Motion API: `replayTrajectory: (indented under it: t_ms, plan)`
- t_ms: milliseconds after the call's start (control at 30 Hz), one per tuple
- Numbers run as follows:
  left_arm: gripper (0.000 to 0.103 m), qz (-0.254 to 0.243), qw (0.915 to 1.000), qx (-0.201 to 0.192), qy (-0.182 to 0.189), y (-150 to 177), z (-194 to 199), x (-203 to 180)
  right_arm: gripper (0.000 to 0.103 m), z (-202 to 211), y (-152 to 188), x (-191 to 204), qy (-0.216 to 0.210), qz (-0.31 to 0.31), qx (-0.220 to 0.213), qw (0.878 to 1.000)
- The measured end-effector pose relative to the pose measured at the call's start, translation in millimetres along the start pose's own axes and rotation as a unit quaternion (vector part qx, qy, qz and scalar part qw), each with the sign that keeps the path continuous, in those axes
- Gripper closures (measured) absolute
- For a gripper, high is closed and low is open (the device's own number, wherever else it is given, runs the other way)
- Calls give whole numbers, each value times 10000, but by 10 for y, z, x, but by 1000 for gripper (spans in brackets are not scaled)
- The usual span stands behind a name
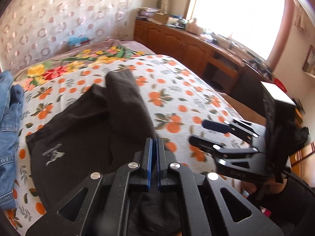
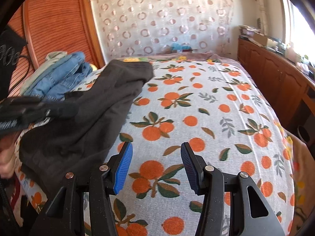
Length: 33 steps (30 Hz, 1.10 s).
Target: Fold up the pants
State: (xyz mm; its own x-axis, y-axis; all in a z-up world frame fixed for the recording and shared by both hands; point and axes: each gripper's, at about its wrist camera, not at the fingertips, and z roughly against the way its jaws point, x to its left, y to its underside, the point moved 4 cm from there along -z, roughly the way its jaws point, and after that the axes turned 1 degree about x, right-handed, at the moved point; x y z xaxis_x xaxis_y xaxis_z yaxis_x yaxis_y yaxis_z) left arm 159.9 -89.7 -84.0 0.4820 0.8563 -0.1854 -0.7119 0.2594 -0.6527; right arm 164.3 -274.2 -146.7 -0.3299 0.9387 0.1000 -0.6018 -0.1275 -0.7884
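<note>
**Left fingers pressed together over the dark pants, right fingers spread**

Nearest to us, our left gripper [image 1: 154, 143] has its two blue pads pressed together, and dark cloth shows directly beneath them; we cannot tell whether any fabric is pinched between the pads. Our right gripper [image 2: 155, 147] has its fingers spread wide with only the bedspread between them.

The bed [image 2: 206, 108], covered in a white spread printed with oranges, reaches ahead of both sets of fingers. The dark pants [image 1: 94, 122] lie on it, beginning under our left fingers and running forward and to their left, with a pale logo near the waist and one leg folded over the other ahead of the fingertips. From the right wrist view the pants [image 2: 78, 118] sit to the left of our right fingers, bunched and partly lifted, just touching the outer side of the left finger.

A heap of blue denim [image 1: 9, 122] rests well left of our left fingers, beside the pants. A wooden sideboard [image 1: 187, 45] stands beyond the bed, far ahead and right.
</note>
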Motion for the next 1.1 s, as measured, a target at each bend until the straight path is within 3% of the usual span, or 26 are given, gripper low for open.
replayTrajectory:
  t_ms: [167, 367, 633, 867, 967, 1100]
  plan:
    - [97, -24, 9999, 85, -48, 43, -14, -32, 50, 7, 2, 2, 7, -44, 5, 10000]
    - [77, 233, 9995, -137, -182, 44, 218, 198, 50, -7, -21, 7, 30, 22, 134, 9999]
    - [77, 486, 9973, -231, -509, 0, 267, 704, 50, -51, -173, 70, 17, 241, 282, 9993]
    - [76, 590, 9951, -256, -754, -93, 112, 1042, 50, -116, -710, 310, -476, 387, -5, 9981]
    - [43, 561, 9933, -293, -963, -104, 48, 1150, 50, -265, -917, 496, -721, 553, -14, 9959]
    - [35, 643, 9931, -262, -949, -118, -32, 1273, 50, -530, -1044, 638, -900, 754, 131, 9930]
